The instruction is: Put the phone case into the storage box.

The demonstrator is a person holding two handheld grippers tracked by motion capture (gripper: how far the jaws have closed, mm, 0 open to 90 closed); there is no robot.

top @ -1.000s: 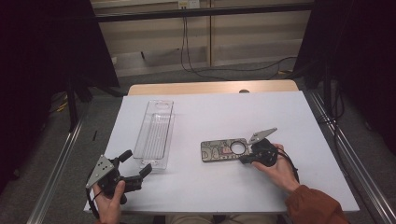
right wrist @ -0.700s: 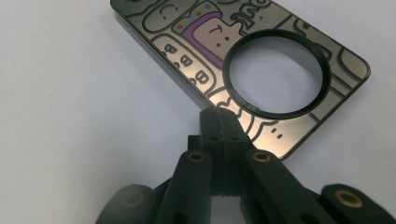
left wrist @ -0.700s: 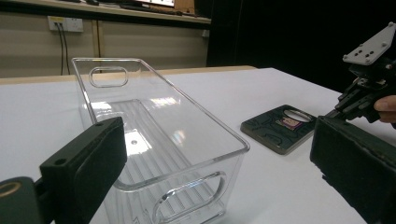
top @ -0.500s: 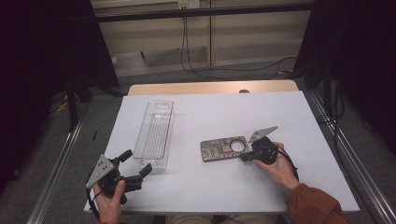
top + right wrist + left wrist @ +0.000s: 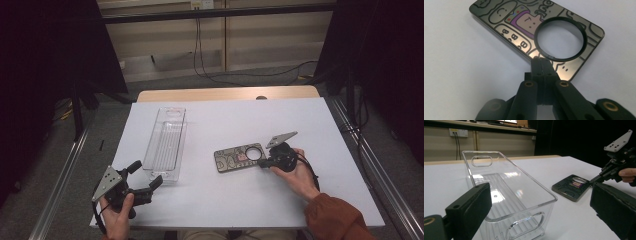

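Note:
A dark phone case (image 5: pixel 240 157) with cartoon drawings and a round ring opening (image 5: pixel 560 38) lies flat on the white table (image 5: pixel 235 120). My right gripper (image 5: pixel 261 163) is shut, jaws pressed together. In the right gripper view its tips (image 5: pixel 541 61) rest on the near edge of the case (image 5: pixel 506 20), just below the ring. Nothing sits between the jaws. My left gripper (image 5: pixel 146 175) is held open near the table's front left corner, just short of the near end of a clear plastic bin (image 5: pixel 166 142). The left gripper view shows the empty bin (image 5: pixel 506 192) and the case (image 5: pixel 570 187) beyond it.
The bin runs lengthwise away from me, left of the table's centre. Metal rails (image 5: pixel 65 170) flank both table sides. A wooden strip (image 5: pixel 225 94) edges the far side, with cables on the floor behind it.

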